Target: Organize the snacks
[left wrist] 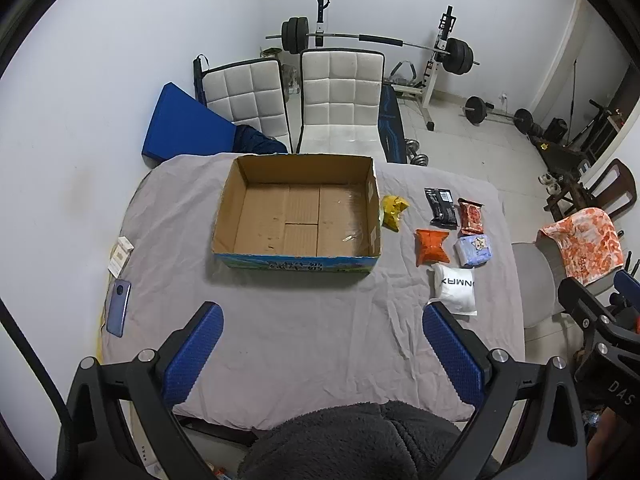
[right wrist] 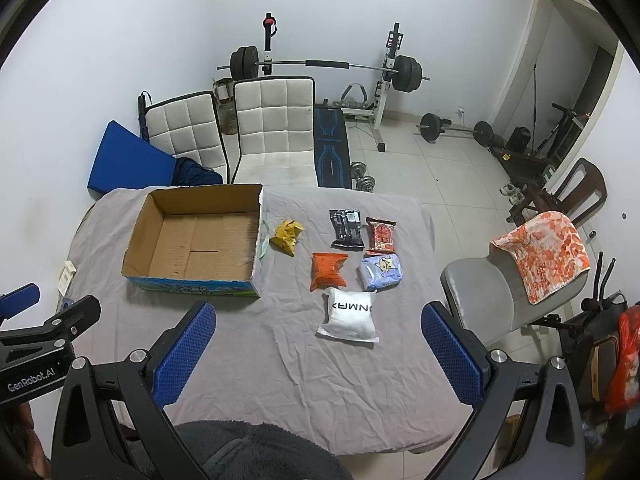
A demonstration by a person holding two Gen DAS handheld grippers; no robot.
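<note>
here, a table (left wrist: 280, 344) under a grey cloth carries an open, empty cardboard box (left wrist: 296, 216) at its left with six snack packets beside it to the right, white (right wrist: 349, 316), orange (right wrist: 328, 270), blue (right wrist: 381, 272), red (right wrist: 382, 235), black (right wrist: 346, 229), yellow (right wrist: 286, 237), while left gripper (left wrist: 322, 356) and right gripper (right wrist: 318, 354) hover above the near edge, jaws spread wide, holding nothing.

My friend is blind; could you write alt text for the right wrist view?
An empty cardboard box sits on a grey-clothed table, six snack packets lying to its right. The open right gripper hovers in the foreground.
</note>
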